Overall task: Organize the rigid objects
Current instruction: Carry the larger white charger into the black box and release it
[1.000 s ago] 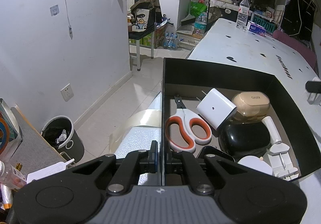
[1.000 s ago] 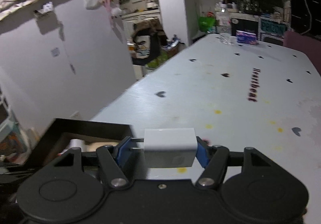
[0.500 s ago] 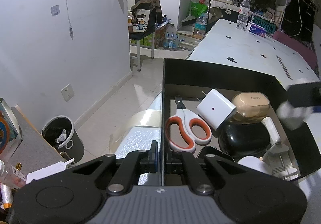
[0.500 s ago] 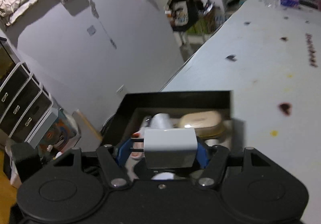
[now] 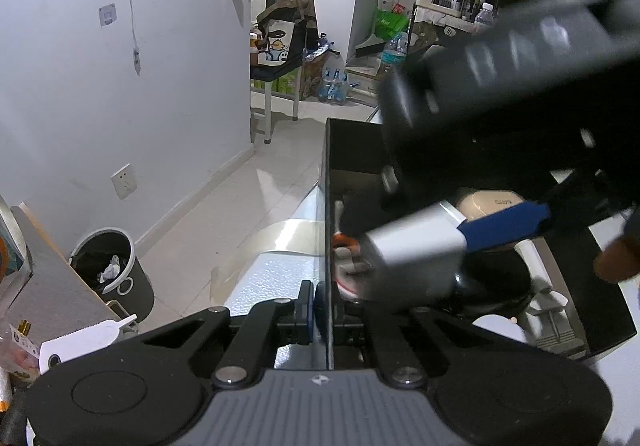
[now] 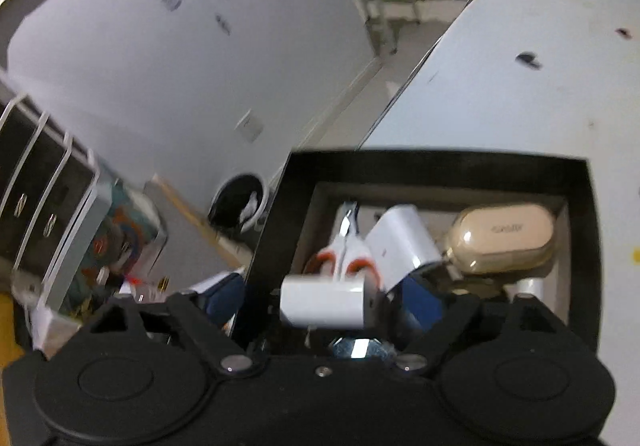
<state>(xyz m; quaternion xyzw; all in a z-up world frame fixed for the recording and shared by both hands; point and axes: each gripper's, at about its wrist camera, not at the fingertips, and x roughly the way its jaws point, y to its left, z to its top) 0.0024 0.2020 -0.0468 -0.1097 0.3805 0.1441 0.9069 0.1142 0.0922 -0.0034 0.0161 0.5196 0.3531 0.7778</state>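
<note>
The left wrist view shows the left tongs closed tight on the near left wall of the black box, one finger outside and one inside. It also shows what the other camera cannot: the right tongs from outside, as a big blurred dark body crossing the top right, its blue finger pad pressed against the white charger above the box's inside. That body hides most of the contents; only the beige case at the far side, a bit of orange scissors handle and some white pieces at the near right edge peek out. The right wrist view looks down into the box on the white desk and shows the scissors, a second white adapter and the beige case lying side by side. Here the charger sits blurred between the right tongs' fingers; they look spread wider than it, and I cannot tell whether they grip it. A bin stands on the floor to the left.
</note>
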